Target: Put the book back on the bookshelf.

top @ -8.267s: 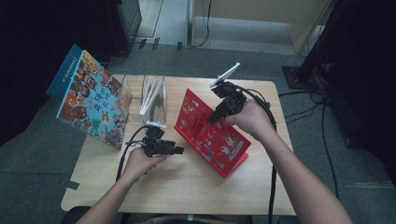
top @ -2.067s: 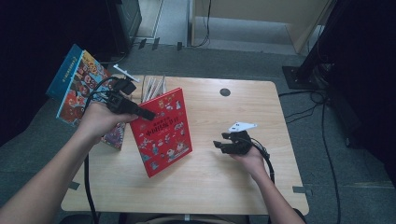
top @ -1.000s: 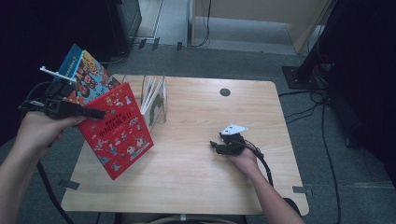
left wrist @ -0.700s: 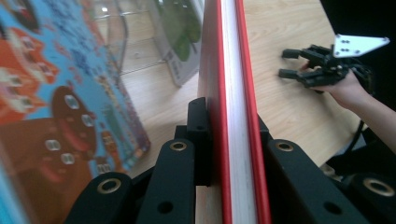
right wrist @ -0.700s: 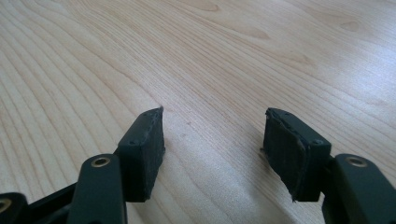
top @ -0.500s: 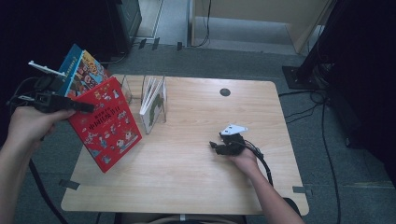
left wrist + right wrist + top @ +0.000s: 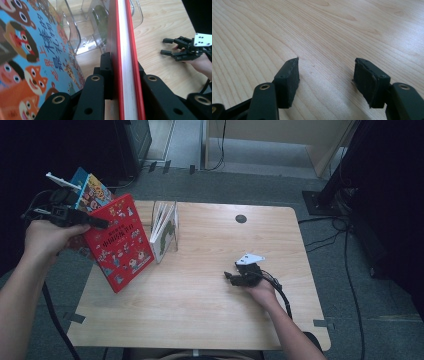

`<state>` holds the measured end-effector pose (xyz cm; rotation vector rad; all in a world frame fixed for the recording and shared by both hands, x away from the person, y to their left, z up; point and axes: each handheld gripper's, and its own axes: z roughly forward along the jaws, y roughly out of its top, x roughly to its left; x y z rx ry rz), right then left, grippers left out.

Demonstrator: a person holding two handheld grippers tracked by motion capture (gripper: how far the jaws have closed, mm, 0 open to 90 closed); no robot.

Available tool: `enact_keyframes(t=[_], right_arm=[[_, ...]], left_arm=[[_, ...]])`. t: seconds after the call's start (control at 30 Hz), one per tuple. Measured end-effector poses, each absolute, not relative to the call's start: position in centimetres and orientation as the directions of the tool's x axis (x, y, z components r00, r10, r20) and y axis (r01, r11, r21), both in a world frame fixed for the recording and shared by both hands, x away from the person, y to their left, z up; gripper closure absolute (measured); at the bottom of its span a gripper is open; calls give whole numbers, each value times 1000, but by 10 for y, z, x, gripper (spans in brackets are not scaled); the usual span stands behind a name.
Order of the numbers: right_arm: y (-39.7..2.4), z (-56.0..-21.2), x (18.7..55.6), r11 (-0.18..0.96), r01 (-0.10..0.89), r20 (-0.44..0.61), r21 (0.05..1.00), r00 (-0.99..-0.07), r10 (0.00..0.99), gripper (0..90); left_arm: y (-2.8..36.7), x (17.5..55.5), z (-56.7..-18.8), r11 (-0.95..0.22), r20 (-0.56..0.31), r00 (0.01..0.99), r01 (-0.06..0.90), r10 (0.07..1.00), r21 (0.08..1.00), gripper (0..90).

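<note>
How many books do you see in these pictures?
3. A red book is held in the left tongs at the table's left edge. A blue picture book is behind it. A white book stands in the clear rack. Others may be hidden.

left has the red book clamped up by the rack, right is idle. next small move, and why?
Probably ease the red book toward the open slot of the clear rack, between the blue book and the white book. The left gripper clamps its edge in the air at the table's left edge; the right gripper rests open on the table.
</note>
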<state>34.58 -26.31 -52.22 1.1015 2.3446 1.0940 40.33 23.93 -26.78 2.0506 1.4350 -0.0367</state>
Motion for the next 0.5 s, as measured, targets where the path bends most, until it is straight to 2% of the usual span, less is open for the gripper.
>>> enact_keyframes(t=[0.17, 0.5], right_arm=[[-263, -522, 346, 407, 510, 27, 758, -648, 762, 373], [-262, -522, 344, 405, 510, 25, 759, -644, 765, 362]], left_arm=[[240, 412, -270, -178, -374, 386, 857, 843, 484, 798], [229, 431, -274, -175, -342, 368, 859, 865, 481, 797]])
